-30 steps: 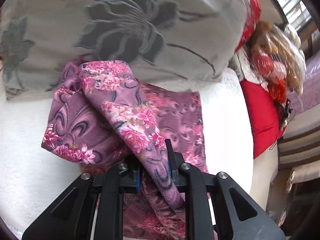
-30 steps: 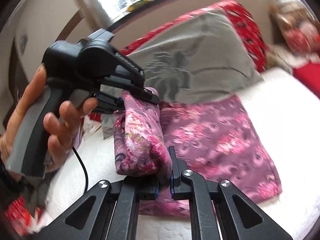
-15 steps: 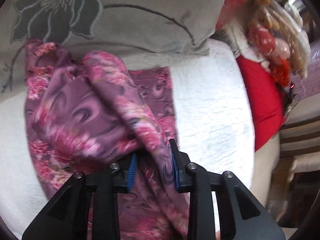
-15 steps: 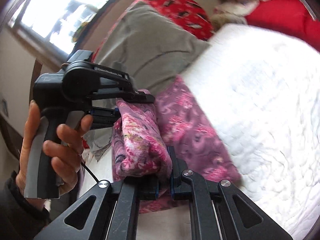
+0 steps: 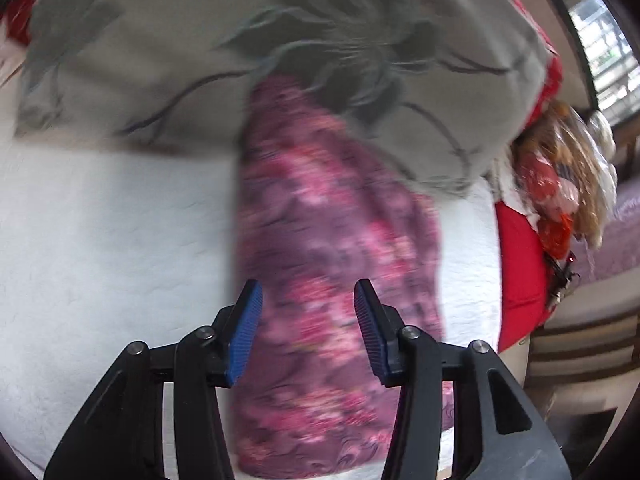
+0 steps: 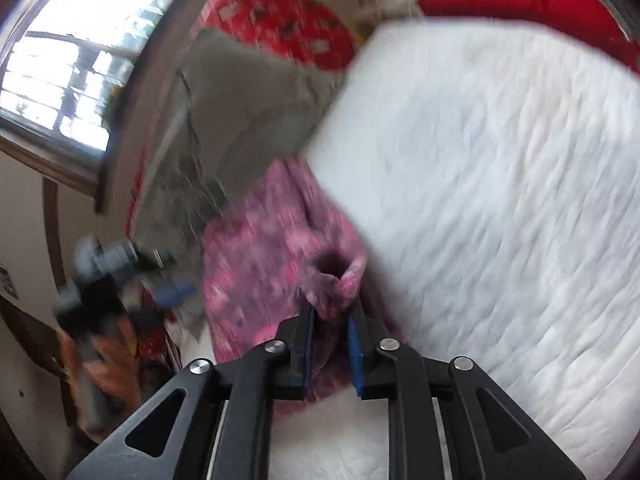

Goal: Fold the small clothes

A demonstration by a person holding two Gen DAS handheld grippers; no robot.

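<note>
The purple-pink floral garment (image 5: pixel 332 248) lies folded in a long strip on the white quilted bed (image 5: pixel 112 240), its far end against the grey pillow. My left gripper (image 5: pixel 308 324) is open above it, blue pads apart, holding nothing. In the right wrist view the garment (image 6: pixel 264 256) is blurred; my right gripper (image 6: pixel 332 340) has its jaws partly apart around a bunched fold of it (image 6: pixel 332 284). The left gripper (image 6: pixel 108 276) shows blurred at the left, away from the cloth.
A grey pillow with a flower pattern (image 5: pixel 280 40) lies at the bed's head, a red patterned cushion (image 6: pixel 280 20) behind it. A red cushion (image 5: pixel 520 276) and a doll in plastic wrap (image 5: pixel 560 176) sit at the right edge. A window (image 6: pixel 60 72) is behind.
My left gripper opened, let go of the garment and pulled back. The garment dropped flat into a folded strip. My right gripper's jaws have begun to part around the fold.
</note>
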